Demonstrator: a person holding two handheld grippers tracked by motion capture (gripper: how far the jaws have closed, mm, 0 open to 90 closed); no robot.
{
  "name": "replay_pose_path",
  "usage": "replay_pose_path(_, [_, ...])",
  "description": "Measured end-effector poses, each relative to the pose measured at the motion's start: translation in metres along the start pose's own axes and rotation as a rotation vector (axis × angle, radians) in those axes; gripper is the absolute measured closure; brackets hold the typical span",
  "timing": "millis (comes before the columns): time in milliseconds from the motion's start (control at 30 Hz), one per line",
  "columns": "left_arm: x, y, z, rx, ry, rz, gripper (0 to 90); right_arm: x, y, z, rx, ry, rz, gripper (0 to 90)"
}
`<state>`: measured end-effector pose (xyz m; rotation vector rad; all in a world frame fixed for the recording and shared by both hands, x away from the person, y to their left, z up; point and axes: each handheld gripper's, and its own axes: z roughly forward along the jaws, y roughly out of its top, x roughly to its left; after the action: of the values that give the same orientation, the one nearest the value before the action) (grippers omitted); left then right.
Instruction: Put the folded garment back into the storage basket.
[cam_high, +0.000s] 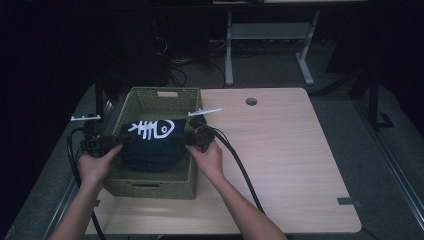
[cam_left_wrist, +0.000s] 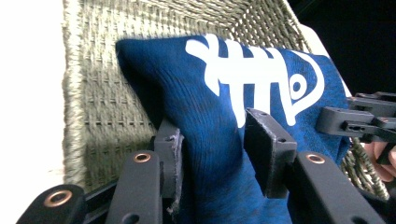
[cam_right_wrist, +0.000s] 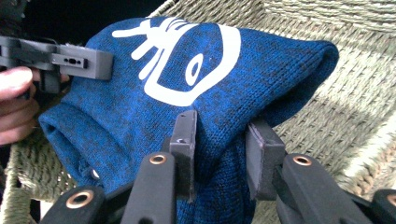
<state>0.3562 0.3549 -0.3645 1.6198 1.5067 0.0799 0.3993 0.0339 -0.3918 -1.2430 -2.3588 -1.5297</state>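
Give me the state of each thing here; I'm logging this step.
blue garment: folded, fish-bone print up, lowered into the basket, pinched at both ends.
woven basket: upright on the table, open-topped.
left gripper: shut on the garment's fold.
right gripper: shut on the garment's other end.
table: bare wood right of basket.

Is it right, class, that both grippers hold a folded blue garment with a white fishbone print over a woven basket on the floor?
Not quite: the woven basket stands on the wooden table, as the high view shows. Left gripper and right gripper do hold the blue fishbone garment over it.
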Motion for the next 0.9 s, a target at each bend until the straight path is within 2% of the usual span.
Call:
replay_pose_path(133, [0.001,0.001,-0.001,0.001,0.017,0.0,58.1,0.003,0.0,0.0,0.004,-0.02,-0.018,64.0])
replay_pose_path(167, [0.001,0.001,-0.001,-0.004,0.029,-0.001,55.6,0.007,0.0,-0.001,0.005,-0.053,-0.043,56.9])
replay_pose_path(200, [0.001,0.001,-0.001,-0.007,0.035,-0.005,55.6,0.007,0.0,-0.001,0.005,-0.053,-0.043,56.9])
replay_pose_path(233, [0.002,0.001,-0.001,-0.012,0.05,-0.001,53.6,0.013,0.001,-0.002,-0.008,-0.12,-0.084,48.9])
replay_pose_path(267, [0.002,0.001,-0.002,-0.016,0.052,-0.005,53.6,0.013,0.001,-0.002,-0.008,-0.12,-0.084,48.9])
replay_pose_path(367, [0.002,0.002,-0.004,-0.037,0.062,0.002,51.6,0.016,0.004,-0.011,-0.035,-0.145,-0.132,49.7])
replay_pose_path(433, [0.002,0.002,-0.004,-0.036,0.057,-0.001,51.5,0.017,0.004,-0.013,-0.038,-0.148,-0.134,49.8])
replay_pose_path(600, [-0.002,0.002,-0.005,-0.05,0.039,0.001,51.3,0.013,0.008,-0.022,-0.055,-0.108,-0.122,49.9])
replay_pose_path(667, [-0.007,0.001,-0.005,-0.057,0.038,0.017,51.3,0.012,0.009,-0.026,-0.058,-0.09,-0.106,49.9])
replay_pose_path(700, [-0.008,0.001,-0.005,-0.056,0.034,0.023,51.3,0.011,0.01,-0.028,-0.053,-0.07,-0.112,49.7])
replay_pose_path(800, [-0.015,0.001,-0.006,-0.067,0.025,0.031,51.3,0.01,0.011,-0.032,-0.045,-0.062,-0.121,48.9])
replay_pose_path(833, [-0.019,0.001,-0.006,-0.078,0.017,0.04,51.2,0.008,0.012,-0.037,-0.05,-0.04,-0.123,47.8])
replay_pose_path(900, [-0.022,0.002,-0.008,-0.085,0.015,0.047,51.0,0.007,0.013,-0.039,-0.05,-0.029,-0.118,47.6])
